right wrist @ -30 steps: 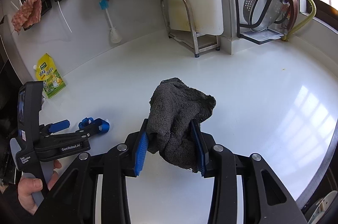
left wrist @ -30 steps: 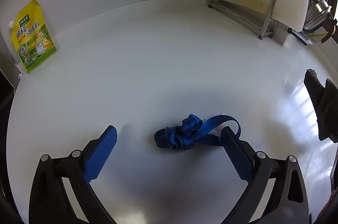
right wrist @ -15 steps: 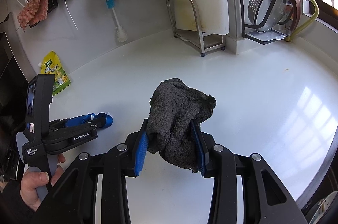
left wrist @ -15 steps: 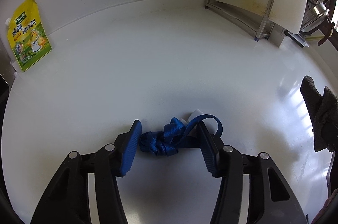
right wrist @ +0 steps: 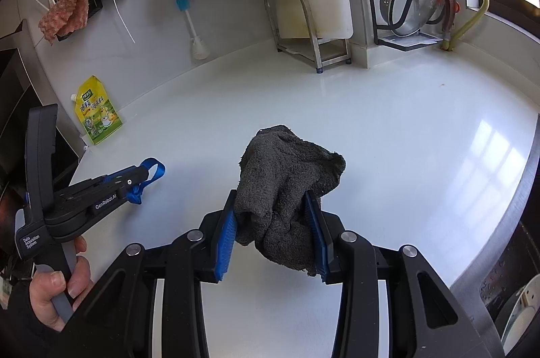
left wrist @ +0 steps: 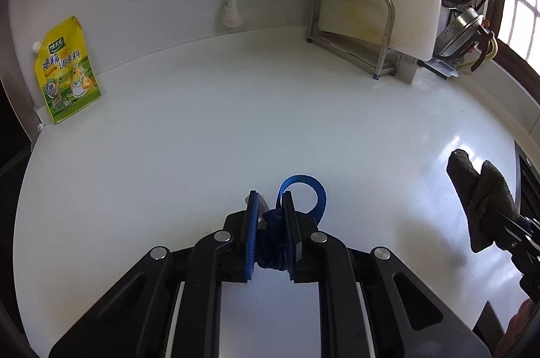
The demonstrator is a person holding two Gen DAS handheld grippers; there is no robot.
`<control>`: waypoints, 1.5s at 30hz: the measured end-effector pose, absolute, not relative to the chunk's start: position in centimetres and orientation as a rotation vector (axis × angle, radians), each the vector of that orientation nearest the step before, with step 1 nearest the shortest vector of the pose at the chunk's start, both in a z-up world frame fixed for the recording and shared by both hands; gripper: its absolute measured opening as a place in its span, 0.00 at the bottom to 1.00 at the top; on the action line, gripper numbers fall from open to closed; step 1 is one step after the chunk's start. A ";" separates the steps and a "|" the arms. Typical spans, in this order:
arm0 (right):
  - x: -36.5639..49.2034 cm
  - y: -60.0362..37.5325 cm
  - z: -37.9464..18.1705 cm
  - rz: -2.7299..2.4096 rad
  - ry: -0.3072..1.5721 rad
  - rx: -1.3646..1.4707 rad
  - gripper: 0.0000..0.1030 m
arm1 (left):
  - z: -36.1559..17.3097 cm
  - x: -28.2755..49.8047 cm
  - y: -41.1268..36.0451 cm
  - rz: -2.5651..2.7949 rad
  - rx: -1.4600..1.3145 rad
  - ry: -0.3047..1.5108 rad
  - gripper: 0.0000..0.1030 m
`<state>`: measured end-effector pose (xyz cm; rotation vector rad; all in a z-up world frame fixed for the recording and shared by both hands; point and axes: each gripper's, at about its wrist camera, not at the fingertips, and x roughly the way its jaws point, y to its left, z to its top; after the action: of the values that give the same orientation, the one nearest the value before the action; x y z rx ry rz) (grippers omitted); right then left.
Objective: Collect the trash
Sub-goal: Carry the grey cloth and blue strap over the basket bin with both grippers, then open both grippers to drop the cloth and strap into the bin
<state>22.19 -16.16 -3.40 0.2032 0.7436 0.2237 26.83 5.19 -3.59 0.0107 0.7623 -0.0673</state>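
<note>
1. The blue strap (left wrist: 270, 234) is bunched up between the pads of my left hand-held gripper (left wrist: 270, 206), which just clamped down on it. One loop pokes out past the tips, above the white bench (left wrist: 236, 121).
2. My right wrist view catches that from the side: the strap (right wrist: 148, 175) dangles off the left hand-held gripper (right wrist: 135, 179), clear of the bench, and my left hand (right wrist: 57, 287) shows on the handle. The left cam doesn't show that hand at all.
3. My right hand-held gripper (right wrist: 275, 206) is squeezing a grey cloth (right wrist: 287, 182). In the left view it's just a dark lump (left wrist: 479, 199) at the right edge.
4. The yellow pouch (left wrist: 65, 71) leans on the back wall in both views.
5. Only the right cam gets the whole rail of hanging rags (right wrist: 67, 10).
</note>
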 end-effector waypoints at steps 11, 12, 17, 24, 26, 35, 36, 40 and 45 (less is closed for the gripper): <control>12.1 -16.4 -2.7 0.202 0.714 0.233 0.36 | -2.0 15.0 5.1 -0.129 0.047 0.700 0.14; 11.0 -16.4 -2.8 0.196 0.712 0.233 0.36 | -2.0 14.0 4.9 -0.137 0.051 0.698 0.14; 5.8 -16.9 -4.2 0.171 0.730 0.257 0.36 | -2.7 9.4 3.4 -0.178 0.049 0.708 0.14; -0.8 -17.7 -6.4 0.124 0.761 0.269 0.36 | -5.1 4.3 0.0 -0.254 0.058 0.768 0.14; -2.2 -17.8 -7.1 0.114 0.776 0.273 0.36 | -5.6 3.0 -0.8 -0.271 0.067 0.776 0.14; -6.5 -17.5 -9.6 0.091 0.828 0.222 0.36 | -7.8 -0.5 -3.1 -0.303 0.096 0.815 0.14; -6.9 -17.5 -9.8 0.091 0.831 0.219 0.36 | -8.0 -0.7 -3.2 -0.303 0.099 0.821 0.14; -7.6 -17.9 -10.3 0.092 0.841 0.234 0.37 | -8.9 -1.3 -3.6 -0.300 0.111 0.843 0.16; -8.3 -18.2 -10.3 0.090 0.837 0.249 0.41 | -9.3 -2.0 -3.7 -0.294 0.121 0.856 0.32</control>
<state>-8.29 -18.23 -10.34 0.2485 0.8367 0.0902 -1.98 -3.72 -9.27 0.1210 0.8558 -0.2938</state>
